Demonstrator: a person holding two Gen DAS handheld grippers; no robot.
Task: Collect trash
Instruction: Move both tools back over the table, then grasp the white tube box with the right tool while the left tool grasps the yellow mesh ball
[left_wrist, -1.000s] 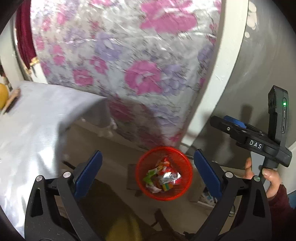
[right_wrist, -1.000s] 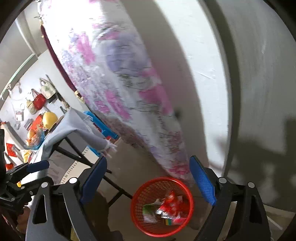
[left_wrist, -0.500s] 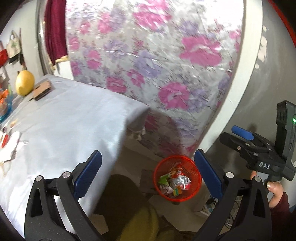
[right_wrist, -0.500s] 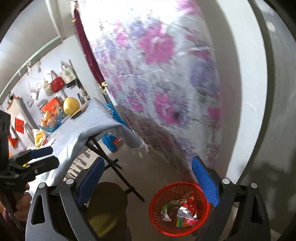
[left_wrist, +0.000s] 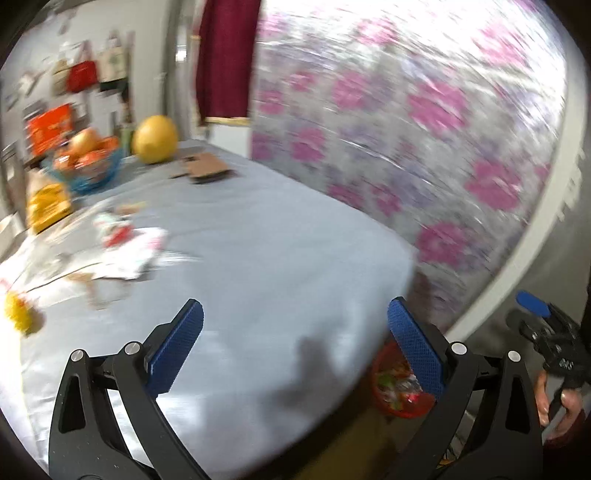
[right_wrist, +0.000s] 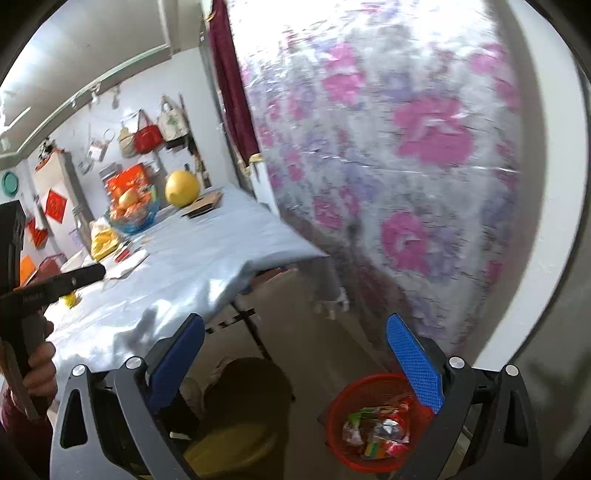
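Crumpled white-and-red wrappers (left_wrist: 122, 247) are seen blurred at left of frame on the grey-clothed surface (left_wrist: 280, 236). A red mesh basket (right_wrist: 373, 424), holding colourful wrappers, sits at lower right on the floor. No writing is legible. Left tool (left_wrist: 295, 339) and right tool (right_wrist: 295, 350): both spread wide, nothing held. A yellow pomelo (left_wrist: 155, 139) and fruit bowl (left_wrist: 88, 168) stand upper left.

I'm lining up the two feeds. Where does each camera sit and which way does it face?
Left wrist: behind the open left gripper, above the grey table, facing its litter; the right gripper and hand show.
Right wrist: behind the open right gripper, off the table's end, over the red basket; the left gripper shows.
Shared: table, basket, yellow fruit.
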